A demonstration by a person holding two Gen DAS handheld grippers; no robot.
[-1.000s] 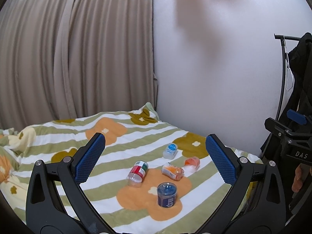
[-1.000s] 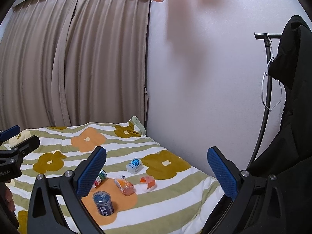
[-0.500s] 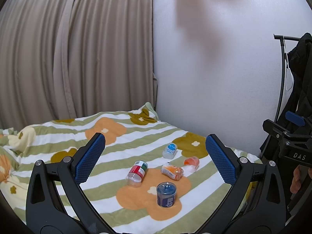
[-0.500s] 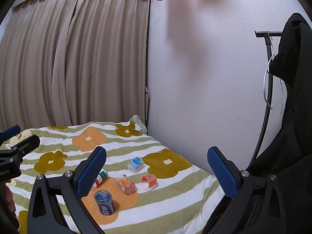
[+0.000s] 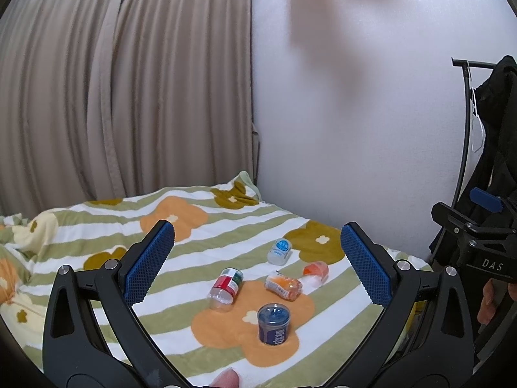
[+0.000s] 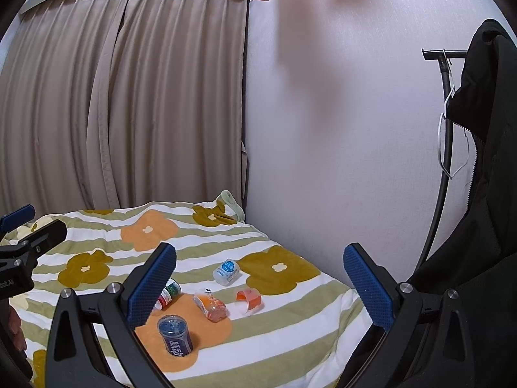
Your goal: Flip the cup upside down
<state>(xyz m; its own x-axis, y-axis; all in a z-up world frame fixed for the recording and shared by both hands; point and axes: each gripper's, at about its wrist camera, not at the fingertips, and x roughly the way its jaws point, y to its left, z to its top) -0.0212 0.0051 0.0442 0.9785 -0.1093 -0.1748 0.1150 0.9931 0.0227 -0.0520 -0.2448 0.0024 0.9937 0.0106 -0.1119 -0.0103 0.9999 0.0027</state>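
Note:
Several small plastic cups sit on a flower-patterned blanket point(image 5: 97, 226). A blue-labelled cup point(image 5: 273, 323) point(image 6: 174, 335) stands on its end on an orange flower. A red and green cup point(image 5: 226, 287) point(image 6: 167, 293), an orange cup point(image 5: 283, 285) point(image 6: 210, 304), an orange-and-white cup point(image 5: 315, 273) point(image 6: 248, 300) and a white and blue cup point(image 5: 280, 251) point(image 6: 226, 271) lie on their sides. My left gripper point(image 5: 257, 268) is open and empty, held above and short of the cups. My right gripper point(image 6: 258, 287) is open and empty, also held back.
Beige curtains point(image 5: 113, 97) hang behind the bed and a white wall point(image 5: 355, 129) runs along its right side. A black coat point(image 6: 478, 194) hangs on a rack at the right. The other gripper shows at the edge of each view point(image 5: 478, 242) point(image 6: 22, 252).
Both views have shifted slightly; the grippers drift a little nearer the cups. The cups have not moved and both grippers stay open.

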